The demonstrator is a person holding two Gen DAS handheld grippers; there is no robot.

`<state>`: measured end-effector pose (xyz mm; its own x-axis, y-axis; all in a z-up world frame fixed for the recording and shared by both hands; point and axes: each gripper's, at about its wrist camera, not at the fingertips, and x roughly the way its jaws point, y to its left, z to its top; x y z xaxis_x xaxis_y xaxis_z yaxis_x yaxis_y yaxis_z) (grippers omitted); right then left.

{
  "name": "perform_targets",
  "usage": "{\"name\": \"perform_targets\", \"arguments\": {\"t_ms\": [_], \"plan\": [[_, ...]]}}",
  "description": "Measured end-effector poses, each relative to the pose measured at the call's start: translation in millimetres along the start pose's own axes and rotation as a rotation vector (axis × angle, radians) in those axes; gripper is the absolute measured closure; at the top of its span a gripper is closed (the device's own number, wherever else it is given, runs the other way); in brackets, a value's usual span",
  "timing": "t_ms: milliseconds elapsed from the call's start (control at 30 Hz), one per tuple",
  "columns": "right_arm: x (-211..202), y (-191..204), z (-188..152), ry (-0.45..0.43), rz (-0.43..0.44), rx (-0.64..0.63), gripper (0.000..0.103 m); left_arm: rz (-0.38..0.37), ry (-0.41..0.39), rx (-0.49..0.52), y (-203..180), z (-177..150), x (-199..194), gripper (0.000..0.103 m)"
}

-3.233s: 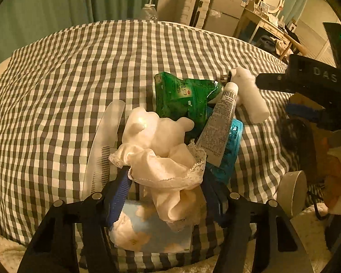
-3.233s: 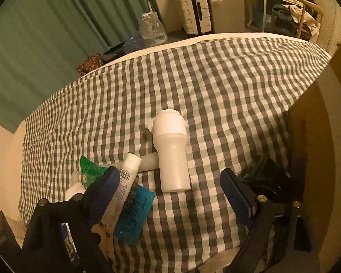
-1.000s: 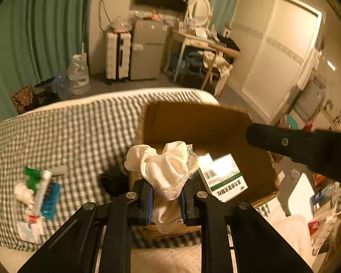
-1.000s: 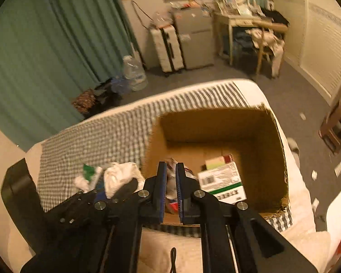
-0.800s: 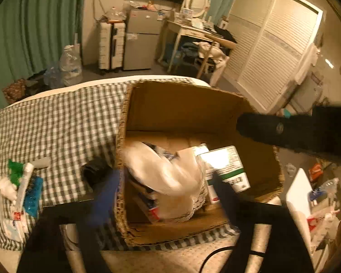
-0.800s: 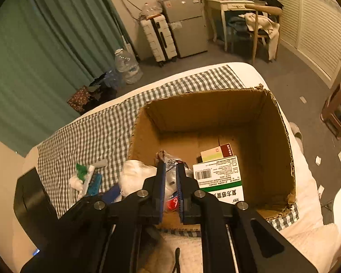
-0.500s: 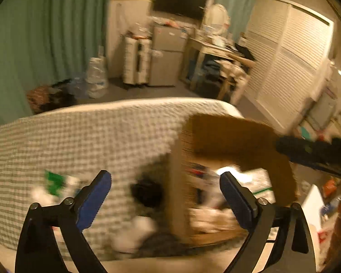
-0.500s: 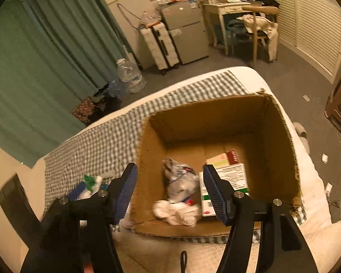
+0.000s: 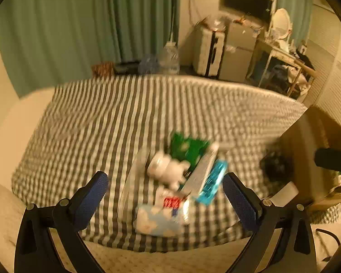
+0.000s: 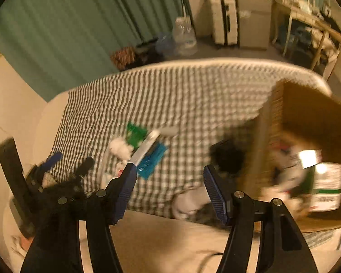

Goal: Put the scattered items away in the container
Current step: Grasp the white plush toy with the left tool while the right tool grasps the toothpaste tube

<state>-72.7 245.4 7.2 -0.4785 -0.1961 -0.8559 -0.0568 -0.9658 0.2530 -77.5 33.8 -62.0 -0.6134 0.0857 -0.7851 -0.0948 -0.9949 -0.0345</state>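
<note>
Gingham bed: grey-checked cover carrying everything.
Cardboard box: at the bed's right end, already holding several items.
Loose pile: tube, green pouch and white figure overlapping mid-bed.
Left gripper: jaws wide, empty, facing the pile.
Right gripper: jaws wide, empty.
Risk: overlapping items could drag neighbours along.

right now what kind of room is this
Most likely a bedroom: a bed with a checked sheet, a vanity desk with a round mirror and green curtains. A suitcase stands by the wall.
</note>
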Motion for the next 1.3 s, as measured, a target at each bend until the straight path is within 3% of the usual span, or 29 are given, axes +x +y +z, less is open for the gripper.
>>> {"name": "perform_targets", "arguments": {"t_ms": [133,333,500,600,633,733,933,1100,1200,1300], "plan": [[45,17,0,0.034,-0.001,0.012,0.042,-0.041,0.077,-0.107,24,-11,36,0.000],[109,36,2,0.124,0.033,0.011,0.043,-0.026,0.112,-0.217,52,-10,77,0.000],[162,37,1,0.226,0.104,0.061,0.052,-0.046,0.126,-0.275,65,-12,88,0.001],[180,34,7,0.234,0.172,0.139,0.060,-0.037,0.145,-0.274,66,-11,95,0.001],[185,34,9,0.241,0.189,0.156,0.065,-0.043,0.147,-0.271,66,-10,97,0.001],[193,35,7,0.261,0.181,0.149,0.102,-0.067,0.146,-0.248,64,-9,100,0.001],[164,16,17,0.175,0.104,0.126,0.102,-0.182,0.188,-0.149,38,5,121,0.001],[169,5,14,0.212,0.129,0.186,0.102,-0.159,0.283,-0.212,47,5,146,0.001],[173,12,12,0.215,0.110,0.167,0.099,-0.149,0.289,-0.210,47,7,151,0.001],[172,16,12,0.196,0.104,0.157,0.075,-0.147,0.288,-0.191,42,11,155,0.001]]}}
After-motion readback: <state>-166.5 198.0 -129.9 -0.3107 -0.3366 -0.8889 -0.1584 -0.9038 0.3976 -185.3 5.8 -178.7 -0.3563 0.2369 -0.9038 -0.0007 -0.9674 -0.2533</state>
